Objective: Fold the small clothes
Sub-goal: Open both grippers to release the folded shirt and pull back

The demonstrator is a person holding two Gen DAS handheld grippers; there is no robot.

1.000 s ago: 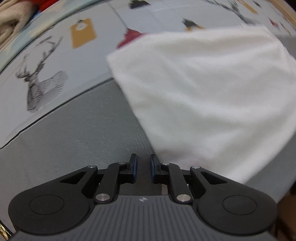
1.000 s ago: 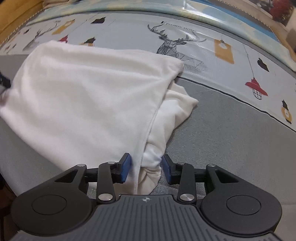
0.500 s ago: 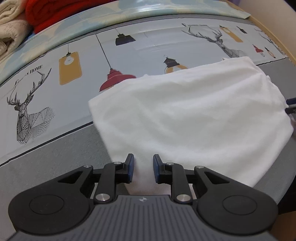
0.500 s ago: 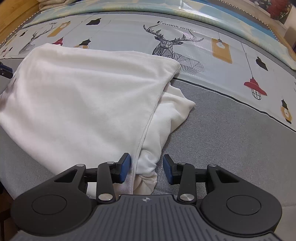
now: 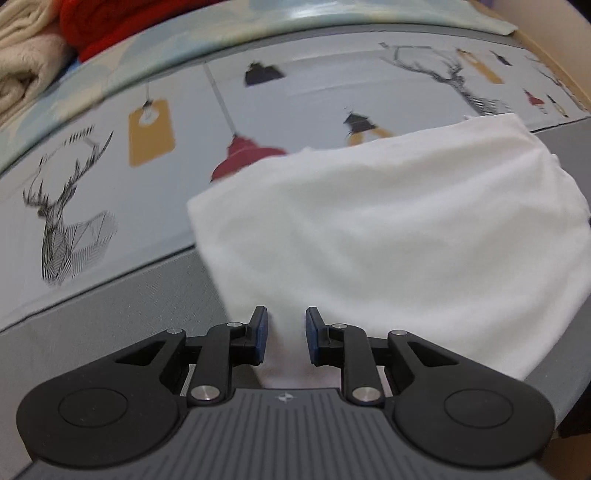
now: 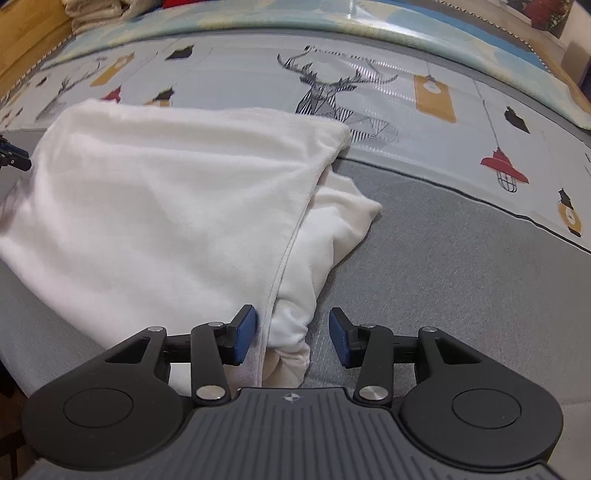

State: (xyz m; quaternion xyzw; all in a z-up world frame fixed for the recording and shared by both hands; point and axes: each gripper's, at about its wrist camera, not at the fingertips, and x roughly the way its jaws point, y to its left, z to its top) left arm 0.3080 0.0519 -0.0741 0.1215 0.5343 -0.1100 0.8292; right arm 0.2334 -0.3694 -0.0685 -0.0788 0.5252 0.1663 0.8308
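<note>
A white garment (image 5: 388,236) lies folded on the bed, its near corner running under my left gripper (image 5: 285,334). The left jaws stand a little apart with cloth showing in the gap, and the pads do not pinch it. In the right wrist view the same white garment (image 6: 166,206) has a hemmed top layer over a bunched lower fold. My right gripper (image 6: 291,338) straddles that bunched corner and its jaws are opening. The left pad sits by the hem and the right pad is off the cloth. The left gripper's fingertips (image 6: 13,157) peek in at the far left edge.
The bed cover (image 5: 122,295) is grey near me, with a pale printed band of deer and lamps (image 6: 424,99) beyond. Folded red (image 5: 122,22) and cream textiles (image 5: 26,70) are stacked at the back left. A wooden bed frame (image 6: 26,48) borders the mattress.
The left gripper has drawn back and tilted up, so more of the garment and printed sheet shows; its jaws widened. The right gripper stayed put while its jaws spread off the bunched corner.
</note>
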